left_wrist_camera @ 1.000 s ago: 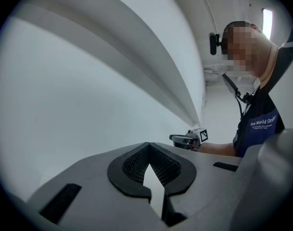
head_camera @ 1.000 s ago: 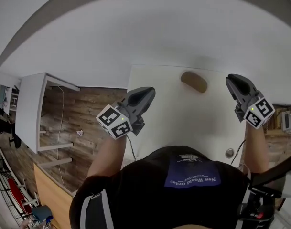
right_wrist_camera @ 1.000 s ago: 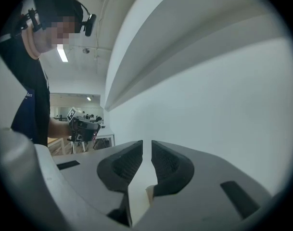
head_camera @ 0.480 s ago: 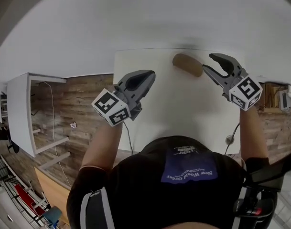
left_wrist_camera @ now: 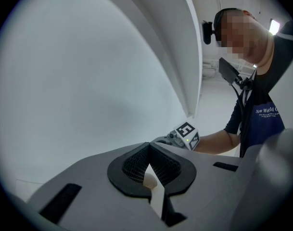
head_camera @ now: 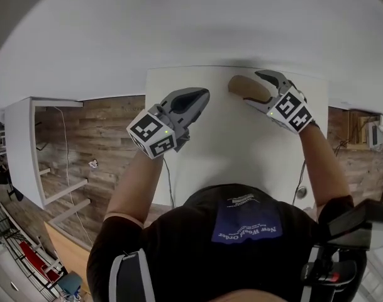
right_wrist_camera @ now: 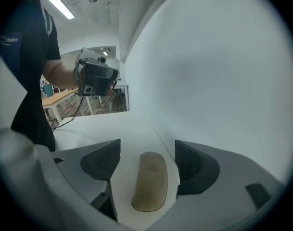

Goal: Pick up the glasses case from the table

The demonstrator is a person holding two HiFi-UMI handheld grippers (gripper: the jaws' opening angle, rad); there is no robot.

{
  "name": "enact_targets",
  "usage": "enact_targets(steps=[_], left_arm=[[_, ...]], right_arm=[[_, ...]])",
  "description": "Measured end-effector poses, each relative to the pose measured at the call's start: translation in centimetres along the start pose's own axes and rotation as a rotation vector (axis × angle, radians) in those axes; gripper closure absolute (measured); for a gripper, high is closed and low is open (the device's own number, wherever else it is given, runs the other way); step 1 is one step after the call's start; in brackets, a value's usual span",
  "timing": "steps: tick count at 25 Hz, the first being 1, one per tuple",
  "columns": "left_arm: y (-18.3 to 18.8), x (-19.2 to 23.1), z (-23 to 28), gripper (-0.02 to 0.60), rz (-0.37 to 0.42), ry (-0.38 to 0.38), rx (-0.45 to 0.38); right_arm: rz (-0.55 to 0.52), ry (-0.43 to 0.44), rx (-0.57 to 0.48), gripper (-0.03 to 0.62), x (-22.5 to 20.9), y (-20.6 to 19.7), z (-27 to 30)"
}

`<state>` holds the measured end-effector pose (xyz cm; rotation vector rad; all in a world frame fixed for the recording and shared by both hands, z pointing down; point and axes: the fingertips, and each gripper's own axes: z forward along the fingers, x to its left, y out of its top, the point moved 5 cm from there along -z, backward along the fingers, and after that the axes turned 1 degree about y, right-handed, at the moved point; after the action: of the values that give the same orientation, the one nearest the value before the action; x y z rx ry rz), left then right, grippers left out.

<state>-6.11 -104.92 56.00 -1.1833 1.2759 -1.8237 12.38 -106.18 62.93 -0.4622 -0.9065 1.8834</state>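
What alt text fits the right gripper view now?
The right gripper, its jaws opening, straddles a tan case lying on the white table, with a gap on either side. Behind, the left gripper is held up near a white wall.

On counter (head_camera: 229, 150), glasses case (head_camera: 240, 84) lies at far edge, just before wall (head_camera: 178, 24) behind; R tongs (head_camera: 254, 88) straddle it, jaws opening, one on each side, case between them w/ gaps both sides; L tongs (head_camera: 202, 95) over counter's left part, well left of case; floor (head_camera: 109, 143) left of counter; shelf unit (head_camera: 27, 150) stands on it, further left.
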Motion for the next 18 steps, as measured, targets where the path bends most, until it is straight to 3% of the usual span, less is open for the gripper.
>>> enact_targets(steps=[18], left_arm=[[-2.8,3.2,3.6,0.584,-0.013,-0.031,0.036]], right_arm=[[-0.018,0.066,0.353,0.195,-1.9,-6.6,9.8]])
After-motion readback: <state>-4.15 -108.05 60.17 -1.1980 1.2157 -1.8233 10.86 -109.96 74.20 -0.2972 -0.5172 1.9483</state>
